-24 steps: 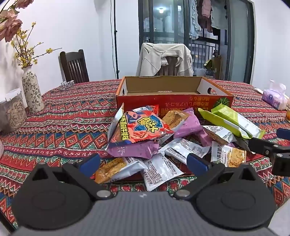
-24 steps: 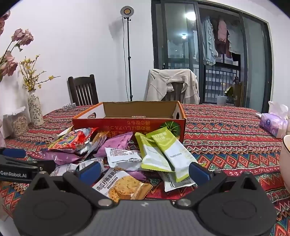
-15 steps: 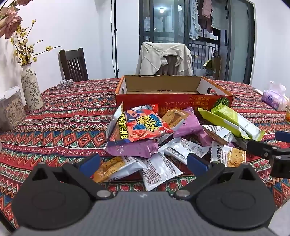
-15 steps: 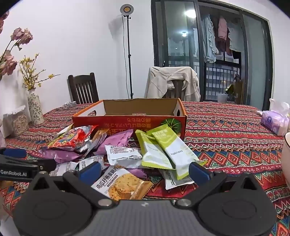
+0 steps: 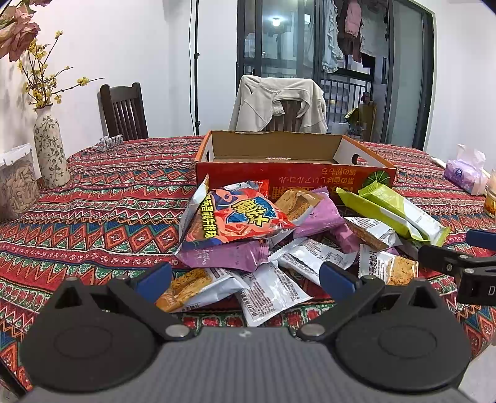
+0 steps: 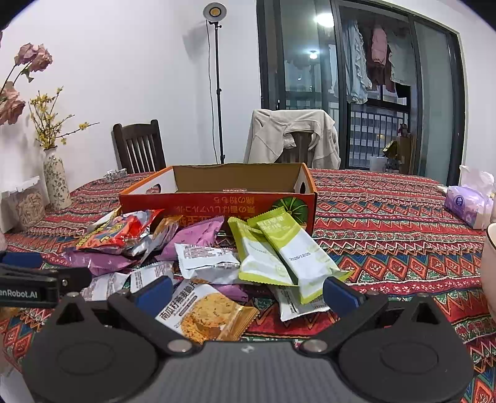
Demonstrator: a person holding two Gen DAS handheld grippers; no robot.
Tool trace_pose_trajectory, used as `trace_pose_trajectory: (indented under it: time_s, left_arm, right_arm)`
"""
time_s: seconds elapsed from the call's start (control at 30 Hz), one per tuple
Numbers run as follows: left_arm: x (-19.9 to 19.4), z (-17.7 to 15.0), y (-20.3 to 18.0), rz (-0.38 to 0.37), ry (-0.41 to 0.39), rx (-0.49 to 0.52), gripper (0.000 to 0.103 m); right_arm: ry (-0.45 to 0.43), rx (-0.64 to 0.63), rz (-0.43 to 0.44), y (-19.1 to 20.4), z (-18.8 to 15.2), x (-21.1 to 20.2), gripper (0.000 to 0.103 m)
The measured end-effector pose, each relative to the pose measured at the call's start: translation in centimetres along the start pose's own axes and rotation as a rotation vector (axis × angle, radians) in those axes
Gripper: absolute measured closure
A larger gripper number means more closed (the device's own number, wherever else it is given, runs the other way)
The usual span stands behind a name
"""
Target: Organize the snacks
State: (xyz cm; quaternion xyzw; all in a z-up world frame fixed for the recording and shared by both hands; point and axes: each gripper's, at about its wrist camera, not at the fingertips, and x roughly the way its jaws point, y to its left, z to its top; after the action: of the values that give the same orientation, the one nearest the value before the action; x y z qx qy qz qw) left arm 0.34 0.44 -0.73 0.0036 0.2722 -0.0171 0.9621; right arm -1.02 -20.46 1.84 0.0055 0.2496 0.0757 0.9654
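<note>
Both views are bright and evenly lit from indoor light overhead, sharp throughout. A round ceiling lamp reflected in the dark glass door point(image 6: 324, 18) glares at 1 o'clock. Shiny foil snack wrappers point(image 5: 235, 220) catch highlights. Fisheye bending curves walls, and corners darken.

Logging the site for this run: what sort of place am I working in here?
Most likely a home dining room. A dining table under a patterned cloth has wooden chairs around it, one draped with a jacket, and laundry hangs behind the glass balcony doors.
</note>
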Motion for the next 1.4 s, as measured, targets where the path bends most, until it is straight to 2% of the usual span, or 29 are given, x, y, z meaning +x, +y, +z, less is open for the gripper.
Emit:
trace_pose_trajectory:
  time_s: [1.4]
  left_arm:
    - [-0.62,-0.34,0.06,-0.016,-0.025,-0.010,0.000]
  right_arm:
    - [0.003,-0.014,0.001,0.50,-0.19,-0.17,0.000]
